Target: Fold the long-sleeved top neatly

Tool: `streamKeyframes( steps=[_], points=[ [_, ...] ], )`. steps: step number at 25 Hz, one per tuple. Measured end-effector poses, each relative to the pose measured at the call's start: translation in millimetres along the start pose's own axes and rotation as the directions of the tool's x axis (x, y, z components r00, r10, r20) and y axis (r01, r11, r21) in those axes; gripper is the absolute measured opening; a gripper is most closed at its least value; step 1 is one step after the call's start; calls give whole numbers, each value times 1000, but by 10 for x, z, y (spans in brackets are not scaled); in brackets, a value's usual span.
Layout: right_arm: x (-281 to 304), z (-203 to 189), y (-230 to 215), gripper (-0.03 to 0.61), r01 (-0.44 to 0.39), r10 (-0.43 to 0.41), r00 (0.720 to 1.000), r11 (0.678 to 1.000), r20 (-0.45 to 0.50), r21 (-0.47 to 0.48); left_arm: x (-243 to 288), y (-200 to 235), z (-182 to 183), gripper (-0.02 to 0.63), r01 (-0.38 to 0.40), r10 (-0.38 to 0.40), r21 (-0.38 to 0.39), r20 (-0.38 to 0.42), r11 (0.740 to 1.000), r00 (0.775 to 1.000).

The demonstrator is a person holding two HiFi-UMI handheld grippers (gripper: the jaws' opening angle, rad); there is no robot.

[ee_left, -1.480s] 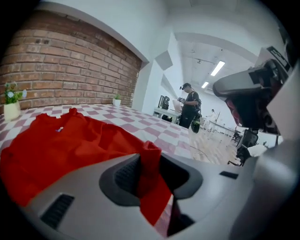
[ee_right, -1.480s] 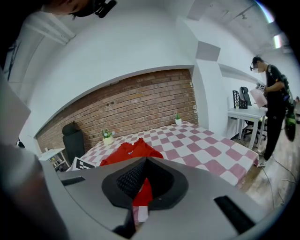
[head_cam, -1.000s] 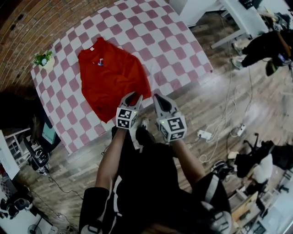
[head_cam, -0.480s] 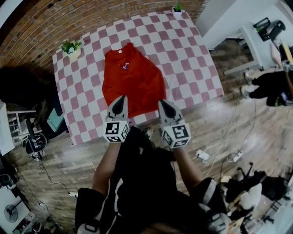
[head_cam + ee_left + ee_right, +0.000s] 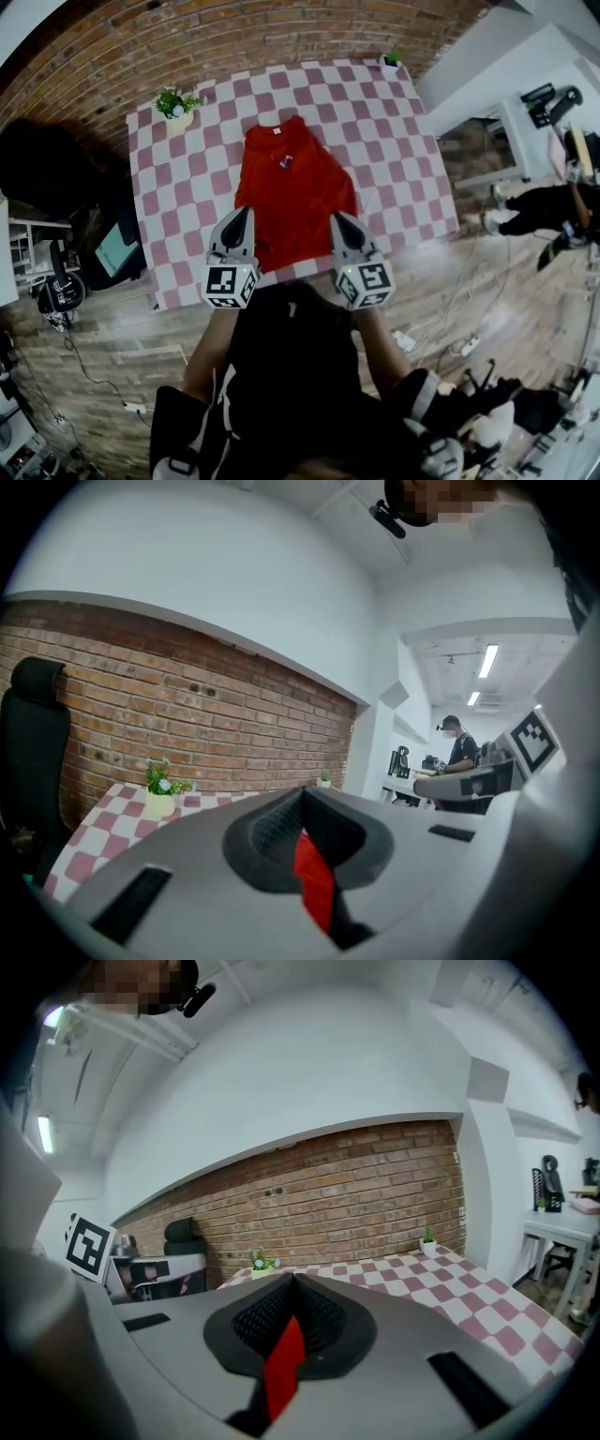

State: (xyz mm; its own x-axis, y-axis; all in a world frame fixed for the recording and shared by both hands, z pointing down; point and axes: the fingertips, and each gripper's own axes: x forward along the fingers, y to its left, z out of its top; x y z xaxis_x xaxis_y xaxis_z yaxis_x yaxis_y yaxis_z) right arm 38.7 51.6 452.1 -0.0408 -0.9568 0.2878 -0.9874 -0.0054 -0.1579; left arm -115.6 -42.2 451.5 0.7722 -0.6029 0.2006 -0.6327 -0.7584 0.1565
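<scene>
Table under a pink-and-white checked cloth (image 5: 394, 131): the centre strip is occupied by a flat red long-sleeved fabric top (image 5: 295, 192), which runs from the near edge towards the far edge. Bare cloth lies open on both sides of it and beyond its collar.

2 obstacles stand on the surface. A green plant in a cream pot (image 5: 175, 103) is at the far left corner, and a smaller green plant in a white pot (image 5: 392, 60) is at the far right corner. Both are well apart from the top.

A red brick wall (image 5: 234, 37) closes off the far edge. A black office chair (image 5: 33, 752) stands close to the left side. The right side opens onto wooden floor (image 5: 487, 272), with a white desk (image 5: 525, 117) well apart.
</scene>
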Motion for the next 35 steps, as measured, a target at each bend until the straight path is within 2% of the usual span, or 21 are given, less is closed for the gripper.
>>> streamKeyframes(
  steps=[5,10,16,19,23,25,27,31,35],
  points=[
    [272,168,76,8,-9,9,1000,1000,11,-29,133,279,107,6,-10,10,-2,14,1000,1000],
    [626,288,-37,8,-45,45,999,996,-6,-73,368,461,152,6,-10,10,13,5,1000,1000],
    [1229,208,-317,15,-139,120,984,979,-130,-152,818,636,23,28,35,-32,51,-63,998,997],
    [1598,150,-500,78,-187,143,967,960,-210,-209,1101,745,-105,106,64,-55,70,-134,996,990],
    [2079,-3,-709,110,-275,183,925,928,-334,-252,1502,899,-372,130,106,-78,105,-240,989,968],
    [2336,-126,-825,112,-328,204,894,904,-399,-272,1752,983,-488,134,135,-91,140,-282,981,955],
    [2581,-289,-948,115,-377,211,856,880,-471,-290,2006,1061,-612,164,163,-101,166,-330,973,938],
    [3005,-591,-1154,121,-439,203,790,846,-579,-304,2432,1213,-943,180,210,-110,185,-440,960,891],
    [3345,-887,-1348,149,-467,182,724,840,-665,-278,2732,1366,-1387,214,254,-145,129,-544,959,826]
  ],
)
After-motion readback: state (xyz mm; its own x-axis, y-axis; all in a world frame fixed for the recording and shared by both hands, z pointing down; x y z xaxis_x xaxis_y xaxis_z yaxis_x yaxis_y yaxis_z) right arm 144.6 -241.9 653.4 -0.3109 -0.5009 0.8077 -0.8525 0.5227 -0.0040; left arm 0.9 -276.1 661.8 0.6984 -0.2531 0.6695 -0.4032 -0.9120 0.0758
